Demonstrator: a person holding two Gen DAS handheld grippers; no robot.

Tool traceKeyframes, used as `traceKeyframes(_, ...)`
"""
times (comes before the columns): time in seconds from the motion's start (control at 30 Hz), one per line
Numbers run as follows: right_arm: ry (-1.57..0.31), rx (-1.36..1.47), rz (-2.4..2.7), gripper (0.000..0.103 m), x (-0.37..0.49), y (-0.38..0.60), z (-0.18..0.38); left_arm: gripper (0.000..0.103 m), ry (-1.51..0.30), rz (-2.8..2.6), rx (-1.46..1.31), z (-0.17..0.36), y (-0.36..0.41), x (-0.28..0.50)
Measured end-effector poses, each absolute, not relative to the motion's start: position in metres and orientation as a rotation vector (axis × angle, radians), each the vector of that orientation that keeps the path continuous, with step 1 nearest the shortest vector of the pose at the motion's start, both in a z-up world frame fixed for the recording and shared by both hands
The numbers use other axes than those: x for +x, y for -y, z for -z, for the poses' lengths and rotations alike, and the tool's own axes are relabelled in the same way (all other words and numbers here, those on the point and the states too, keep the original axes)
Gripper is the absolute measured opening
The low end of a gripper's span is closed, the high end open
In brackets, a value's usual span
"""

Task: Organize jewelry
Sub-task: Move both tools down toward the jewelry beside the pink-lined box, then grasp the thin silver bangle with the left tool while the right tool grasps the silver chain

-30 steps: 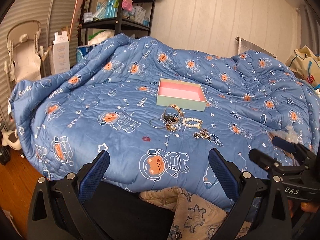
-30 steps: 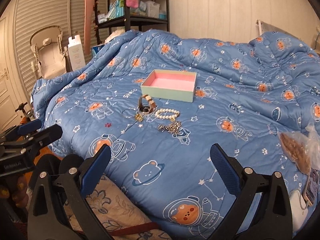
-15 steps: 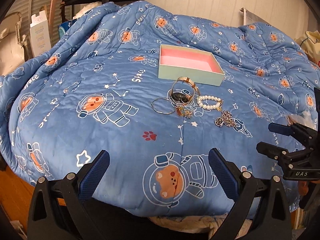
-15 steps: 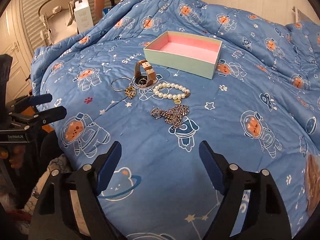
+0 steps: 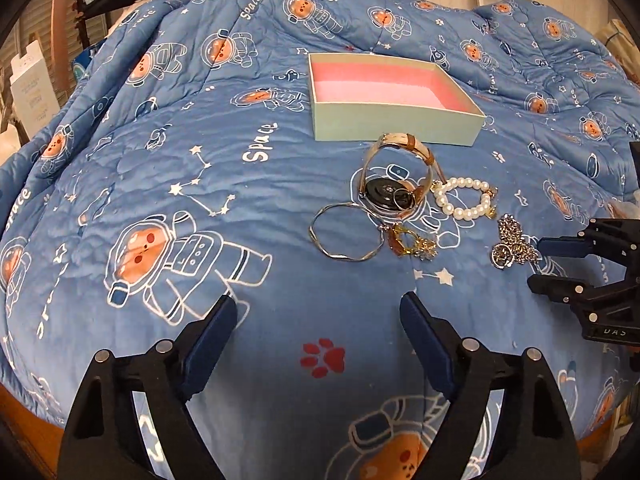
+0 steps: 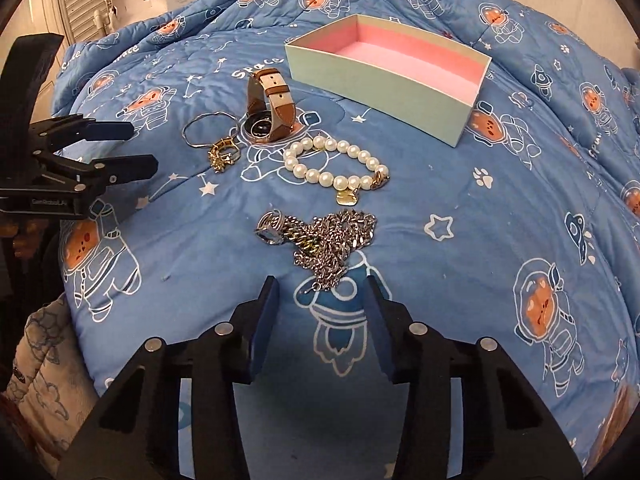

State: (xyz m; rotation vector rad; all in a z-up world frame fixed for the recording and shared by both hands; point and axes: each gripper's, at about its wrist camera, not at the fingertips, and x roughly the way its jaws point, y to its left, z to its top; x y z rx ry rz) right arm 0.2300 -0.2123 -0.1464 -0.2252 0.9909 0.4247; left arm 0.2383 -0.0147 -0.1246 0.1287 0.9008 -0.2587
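On the bed's blue quilt (image 6: 460, 216), a loose cluster of jewelry sits just in front of the pink-lined box (image 6: 384, 80), which is empty. Silver chain (image 6: 324, 240) lies heaped nearest the right gripper (image 6: 320, 312); beyond it the pearl bracelet (image 6: 332, 160), then the brown-strap watch (image 6: 272, 96) standing on edge close to the box's near wall. Thin silver bangle (image 5: 346, 232) and a small gold piece (image 5: 412, 242) lie on the left side of the cluster, touching or nearly so.

Right gripper: fingers closing, part-way in, nothing between them yet; chain's near tail lies just ahead of the tips. Left gripper (image 5: 318, 328): fingers also closing but wide apart, empty, over bare quilt short of the bangle.

Step in hand, as judged: approach to a first pick, nothing boxed yet. Right side looks lined up on the chain, left on the bangle or gold piece.

Next move calls for dropping the right tips onto the chain's heaped middle rather than its tail, so the whole length lifts. Soft quilt will give under pressure; thin links may slip or trail.
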Motion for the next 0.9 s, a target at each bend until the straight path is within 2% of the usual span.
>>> traceKeyframes(0.1,-1.002,-0.21,-0.432,0.042,0.242,0.215,0.15,0.081,-0.905,0.255,0.154,0.132,0.02,0.252)
traceKeyframes(0.3,-0.991,-0.208,-0.463,0.033,0.255,0.212,0.153,0.081,-0.909,0.274,0.179,0.138,0.03,0.273)
traceKeyframes(0.37,-0.988,-0.201,-0.472,0.029,0.257,0.212,0.152,0.078,-0.91,0.286,0.181,0.138,0.034,0.278)
traceKeyframes(0.5,-0.982,-0.189,-0.48,0.023,0.258,0.213,0.152,0.065,-0.901,0.305,0.196,0.138,0.041,0.283)
traceKeyframes(0.7,-0.976,-0.187,-0.48,0.019,0.256,0.212,0.152,0.05,-0.888,0.301,0.195,0.137,0.042,0.283)
traceKeyframes(0.9,-0.975,-0.176,-0.464,0.018,0.254,0.212,0.15,0.049,-0.886,0.301,0.169,0.135,0.038,0.281)
